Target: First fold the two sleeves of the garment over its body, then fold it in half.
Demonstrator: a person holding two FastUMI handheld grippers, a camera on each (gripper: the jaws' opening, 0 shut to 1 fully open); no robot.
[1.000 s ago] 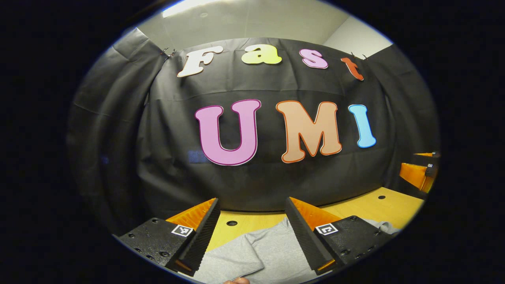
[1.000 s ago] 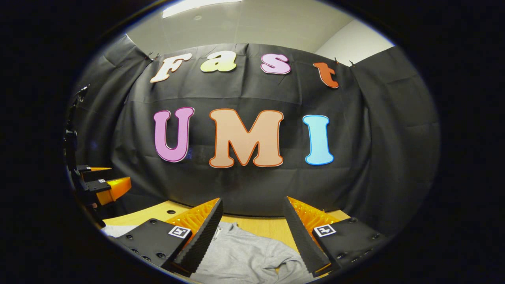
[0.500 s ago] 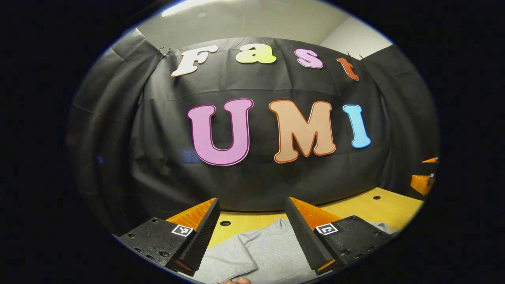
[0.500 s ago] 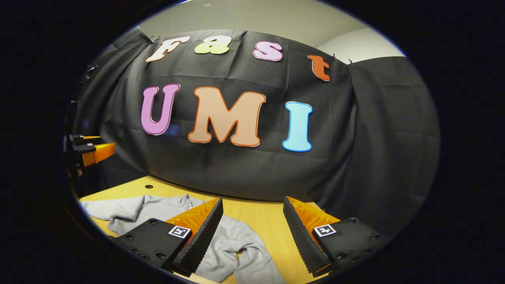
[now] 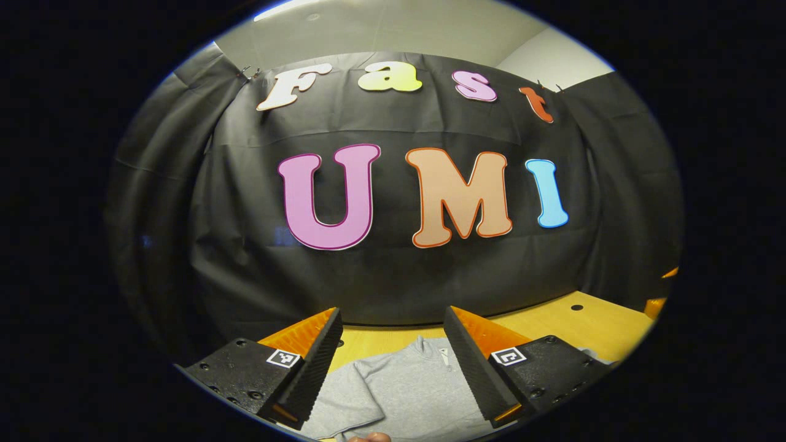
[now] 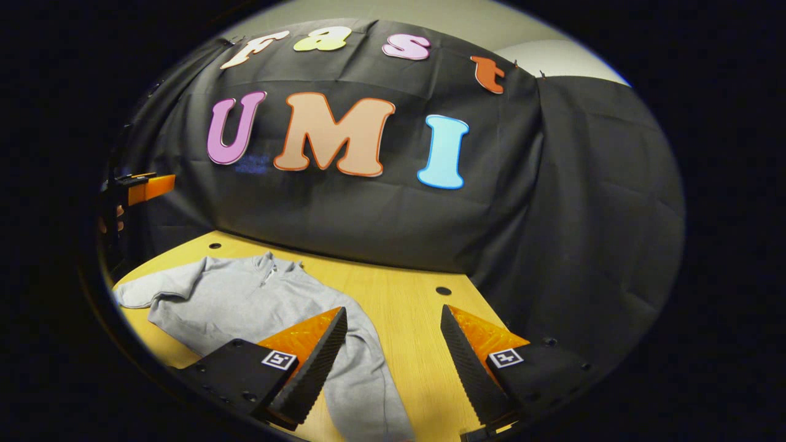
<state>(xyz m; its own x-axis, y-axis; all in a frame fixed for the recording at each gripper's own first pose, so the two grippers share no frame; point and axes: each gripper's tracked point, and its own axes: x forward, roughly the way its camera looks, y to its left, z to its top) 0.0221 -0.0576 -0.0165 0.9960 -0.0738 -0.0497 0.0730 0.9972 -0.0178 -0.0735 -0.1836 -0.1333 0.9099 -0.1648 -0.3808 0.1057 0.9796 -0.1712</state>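
In the right gripper view, the right gripper [image 6: 393, 362] hangs with fingers apart above the wooden table [image 6: 399, 307], gripping nothing. Beyond its tips a grey sweatshirt [image 6: 258, 301] lies spread flat, collar toward the wall. In the left gripper view, the left gripper [image 5: 393, 362] is likewise spread over the sweatshirt [image 5: 405, 387].

Grey garment's [image 6: 258, 301] lower part behind the right gripper's [image 6: 393, 359] jaws, hem cut off.

My garment [image 6: 245, 301] looks like soft matt grey fleece cloth, the table [image 6: 399, 307] is smooth light wood, and the booth wall [image 6: 552, 202] is creased matt fabric.
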